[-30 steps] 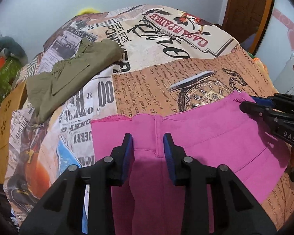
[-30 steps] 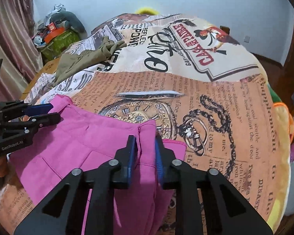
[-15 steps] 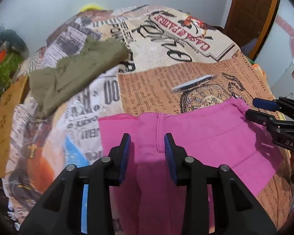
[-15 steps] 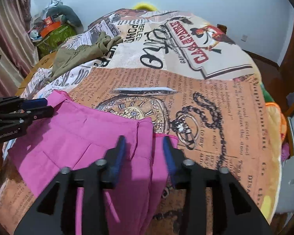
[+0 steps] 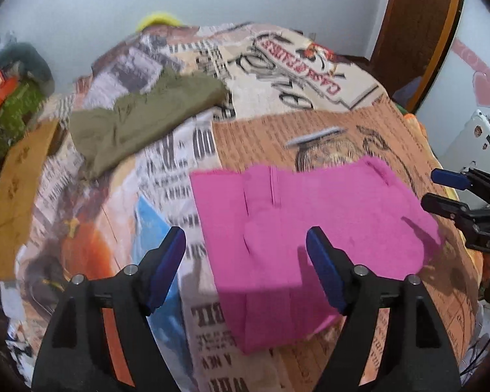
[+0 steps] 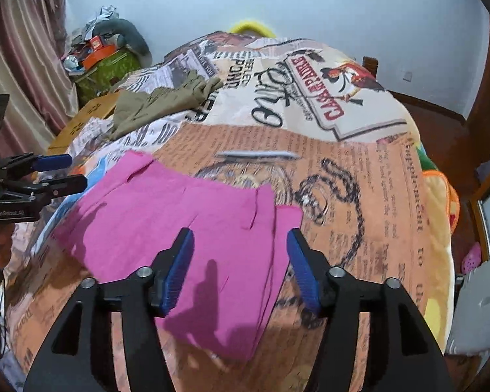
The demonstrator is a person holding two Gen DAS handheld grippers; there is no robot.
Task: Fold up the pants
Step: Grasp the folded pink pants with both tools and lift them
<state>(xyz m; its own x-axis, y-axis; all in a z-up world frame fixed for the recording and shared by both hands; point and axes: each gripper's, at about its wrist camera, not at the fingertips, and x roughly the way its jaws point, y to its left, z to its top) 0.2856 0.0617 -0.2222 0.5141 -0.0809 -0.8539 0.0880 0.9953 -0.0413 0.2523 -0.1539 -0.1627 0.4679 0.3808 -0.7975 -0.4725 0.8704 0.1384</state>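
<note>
The folded pink pants (image 5: 297,228) lie flat on the printed bedspread (image 5: 310,104); they also show in the right wrist view (image 6: 186,228). My left gripper (image 5: 246,266) is open and empty, held above the pants' near left part. My right gripper (image 6: 238,268) is open and empty above the pants' near right edge. Each gripper shows in the other's view, the right one at the right edge (image 5: 447,192) and the left one at the left edge (image 6: 55,173), both clear of the cloth.
Olive green pants (image 5: 140,121) lie crumpled at the far left of the bed, also in the right wrist view (image 6: 160,104). A cardboard box (image 5: 16,189) sits by the bed's left edge. Clutter (image 6: 98,52) stands in the far left corner. A wooden door (image 5: 418,26) is at the right.
Both grippers have let go of the pink pants, opened wide and pulled back and up. The pants now rest flat on the bedspread.
</note>
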